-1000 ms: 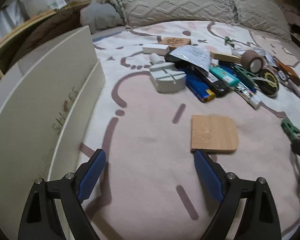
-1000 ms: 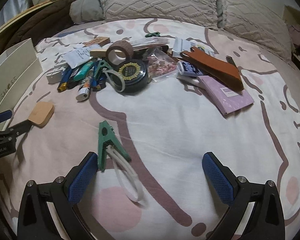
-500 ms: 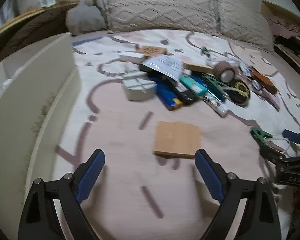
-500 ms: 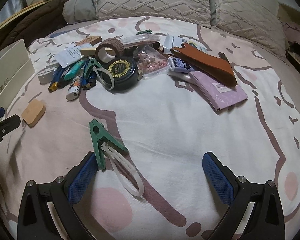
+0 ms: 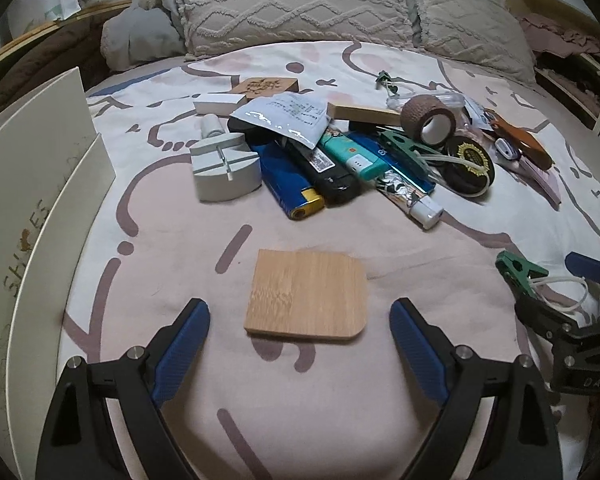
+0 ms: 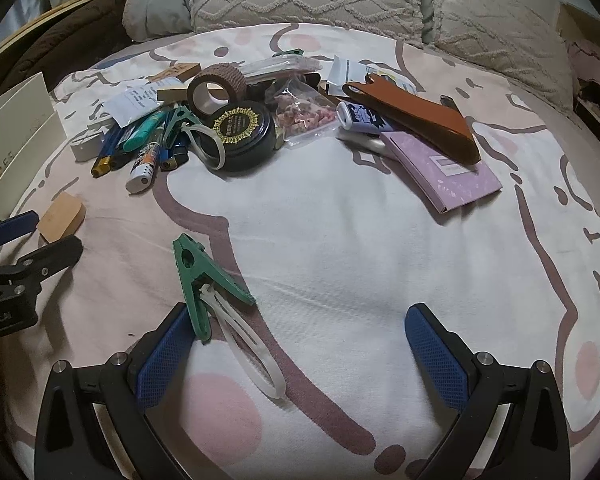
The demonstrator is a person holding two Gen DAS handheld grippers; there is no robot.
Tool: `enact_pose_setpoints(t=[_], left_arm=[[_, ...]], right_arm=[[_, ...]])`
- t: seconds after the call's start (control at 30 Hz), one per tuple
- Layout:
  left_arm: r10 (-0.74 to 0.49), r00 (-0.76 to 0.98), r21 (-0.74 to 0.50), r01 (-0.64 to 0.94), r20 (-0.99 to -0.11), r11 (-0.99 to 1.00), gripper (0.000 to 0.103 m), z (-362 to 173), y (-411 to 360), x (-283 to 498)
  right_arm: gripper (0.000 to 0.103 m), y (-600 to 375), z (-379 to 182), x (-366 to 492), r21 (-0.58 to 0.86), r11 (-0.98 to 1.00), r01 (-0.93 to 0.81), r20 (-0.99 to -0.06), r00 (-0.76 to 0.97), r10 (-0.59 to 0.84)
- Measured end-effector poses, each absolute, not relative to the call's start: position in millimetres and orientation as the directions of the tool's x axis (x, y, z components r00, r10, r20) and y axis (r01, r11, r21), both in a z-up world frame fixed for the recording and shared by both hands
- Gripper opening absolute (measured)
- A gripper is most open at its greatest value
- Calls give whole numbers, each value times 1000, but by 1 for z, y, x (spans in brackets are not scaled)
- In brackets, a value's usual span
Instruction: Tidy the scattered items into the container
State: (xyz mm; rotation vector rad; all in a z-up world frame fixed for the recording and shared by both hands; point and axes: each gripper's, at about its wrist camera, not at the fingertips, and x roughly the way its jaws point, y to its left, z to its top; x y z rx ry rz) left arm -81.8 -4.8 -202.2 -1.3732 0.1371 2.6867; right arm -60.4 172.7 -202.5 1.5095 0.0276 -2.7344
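Two grippers are hanging released: the left gripper [image 5: 299,322] is lining up on the wooden block [image 5: 307,293]; closing on it is likely next, the right gripper [image 6: 298,338] beside the green clip [image 6: 204,276].

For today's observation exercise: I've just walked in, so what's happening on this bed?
A person holds two grippers over a cluttered bedspread. The left gripper is open, lined up on a flat bamboo piece. The right gripper is open beside a green clip with a white loop. The cream box stands at the left; nothing is held.
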Motion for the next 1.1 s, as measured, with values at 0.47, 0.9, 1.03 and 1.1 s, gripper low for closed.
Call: enact_pose_setpoints(t=[0.47, 0.9, 1.03, 1.1], left_arm=[[51, -566, 27, -129, -823, -991, 103, -210, -9, -84], [44, -575, 33, -122, -817, -992, 103, -209, -8, -82], [52, -575, 23, -123, -817, -992, 103, -210, -10, -82], [52, -578, 23, -122, -814, -992, 103, -209, -9, -82]], right_arm=[[70, 155, -192, -50, -35, -993, 116, -789, -613, -44], [37, 143, -191, -48, -34, -979, 199, -773, -627, -101], [34, 139, -191, -45, -39, -974, 223, -765, -633, -115], [34, 141, -190, -44, -26, -975, 222, -762, -635, -124]])
